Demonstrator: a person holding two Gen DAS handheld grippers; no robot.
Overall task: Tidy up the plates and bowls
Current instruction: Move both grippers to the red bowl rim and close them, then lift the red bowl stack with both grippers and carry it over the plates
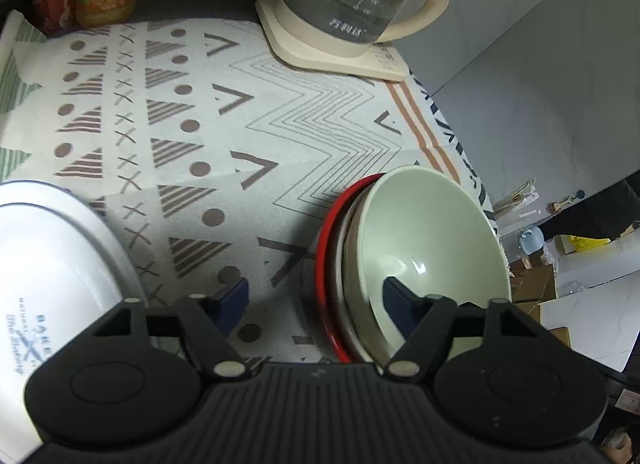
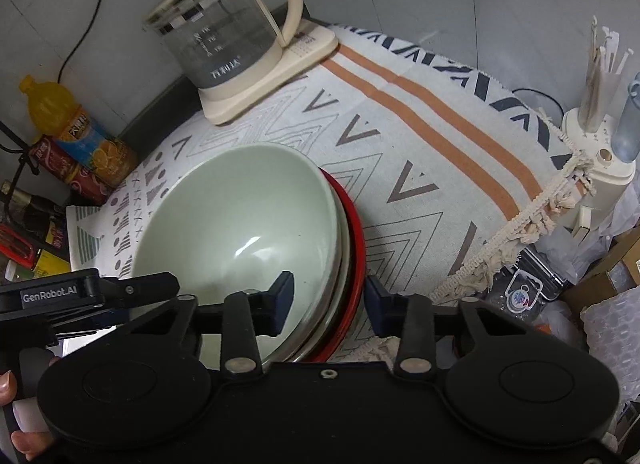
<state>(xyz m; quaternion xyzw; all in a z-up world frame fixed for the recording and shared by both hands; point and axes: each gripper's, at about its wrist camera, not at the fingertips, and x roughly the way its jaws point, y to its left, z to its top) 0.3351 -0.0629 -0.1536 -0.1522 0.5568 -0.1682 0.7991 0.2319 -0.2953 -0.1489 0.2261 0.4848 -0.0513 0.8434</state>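
A pale green bowl [image 1: 432, 232] sits on top of a beige bowl [image 1: 350, 264] and a red dish [image 1: 323, 264], nested on the patterned cloth [image 1: 260, 104]. My left gripper [image 1: 312, 298] straddles the stack's left rim: one pad lies inside the green bowl, the other stands over the cloth, well clear of the red rim. My right gripper [image 2: 328, 296] straddles the opposite rim of the green bowl [image 2: 240, 216]; its outer pad is against the red dish [image 2: 356, 232], and a strip of green shows beside the inner pad. A white printed plate [image 1: 48, 264] lies at the left.
A glass kettle on a cream base [image 2: 228, 36] stands at the back of the cloth. Drink bottles [image 2: 80, 136] stand at the back left. The fringed table edge [image 2: 520, 224] drops off right, with a white stand of sticks [image 2: 600, 136] and boxes beyond. A hand [image 2: 24, 440] holds the left tool.
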